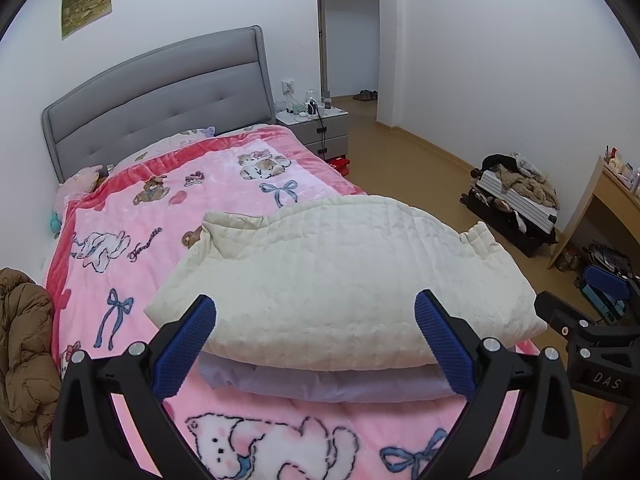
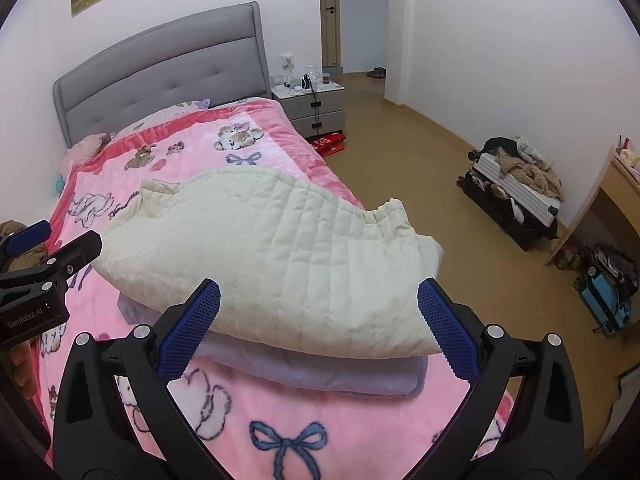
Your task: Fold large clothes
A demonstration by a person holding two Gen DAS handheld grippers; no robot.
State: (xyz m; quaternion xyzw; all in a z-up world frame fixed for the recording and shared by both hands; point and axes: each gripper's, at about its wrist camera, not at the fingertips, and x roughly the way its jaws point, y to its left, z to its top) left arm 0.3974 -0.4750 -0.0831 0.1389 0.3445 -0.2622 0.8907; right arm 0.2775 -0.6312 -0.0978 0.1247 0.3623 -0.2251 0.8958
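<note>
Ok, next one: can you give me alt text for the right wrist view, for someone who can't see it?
A folded cream quilted garment lies on a lilac folded layer on a bed with a pink cartoon-print blanket. The open right gripper hovers just before it, holding nothing. The left gripper shows at the left edge; a grey headboard and nightstand stand behind.

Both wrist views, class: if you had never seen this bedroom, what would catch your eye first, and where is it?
First, the puffy cream quilted jacket, folded over a pale lilac garment near the foot of the bed, just ahead of both open grippers. Next, the bright pink cartoon-print blanket covering the bed beneath them, running up to the grey padded headboard. To the right, an open suitcase heaped with clothes sits on the floor by the white wall.
</note>
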